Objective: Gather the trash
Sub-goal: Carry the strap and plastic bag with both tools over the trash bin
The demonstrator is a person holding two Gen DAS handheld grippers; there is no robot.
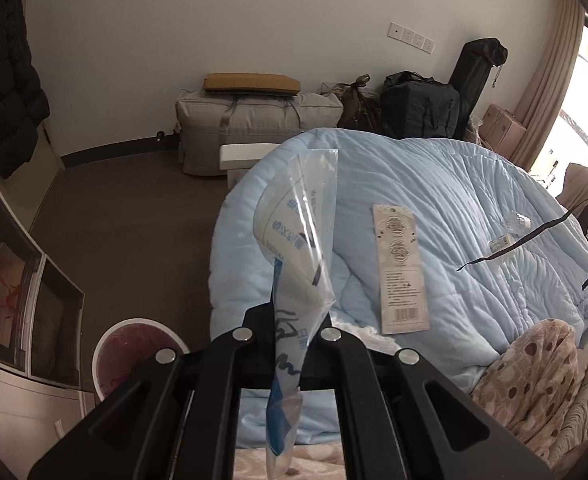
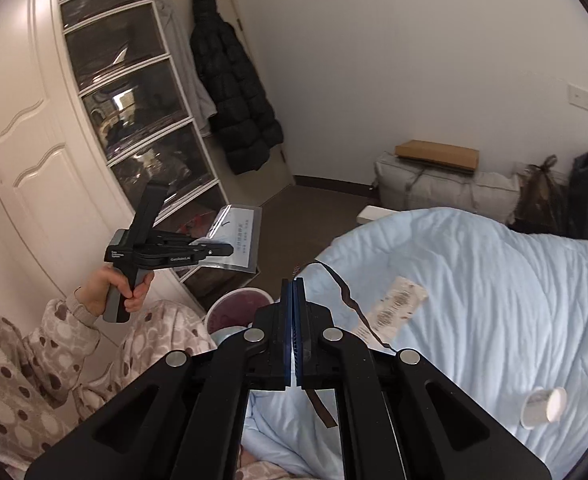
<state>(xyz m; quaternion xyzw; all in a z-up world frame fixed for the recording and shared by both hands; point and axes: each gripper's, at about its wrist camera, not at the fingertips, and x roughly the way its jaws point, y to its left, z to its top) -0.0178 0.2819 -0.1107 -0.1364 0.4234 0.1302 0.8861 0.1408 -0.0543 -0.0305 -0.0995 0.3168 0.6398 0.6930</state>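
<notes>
My left gripper (image 1: 290,320) is shut on a clear plastic bag with blue print (image 1: 298,216), which sticks up from the jaws over the light blue quilt (image 1: 434,184). The right wrist view shows the same gripper (image 2: 230,250) and bag (image 2: 240,240) held in the air above the white trash bin (image 2: 238,304). My right gripper (image 2: 293,284) is shut, its blue pads together on a thin black strip (image 2: 348,300) that loops off the tips and trails down. A printed card tag (image 1: 400,268) and a paper cup (image 2: 546,404) lie on the quilt.
The bin (image 1: 134,360) stands on the dark floor between bed and white wardrobe (image 2: 22,152). Small clear wrappers (image 1: 516,222) lie far right on the quilt. Grey and black bags (image 1: 254,120) line the far wall. A black coat (image 2: 234,92) hangs there. A person's patterned sleeve (image 2: 34,352) is at left.
</notes>
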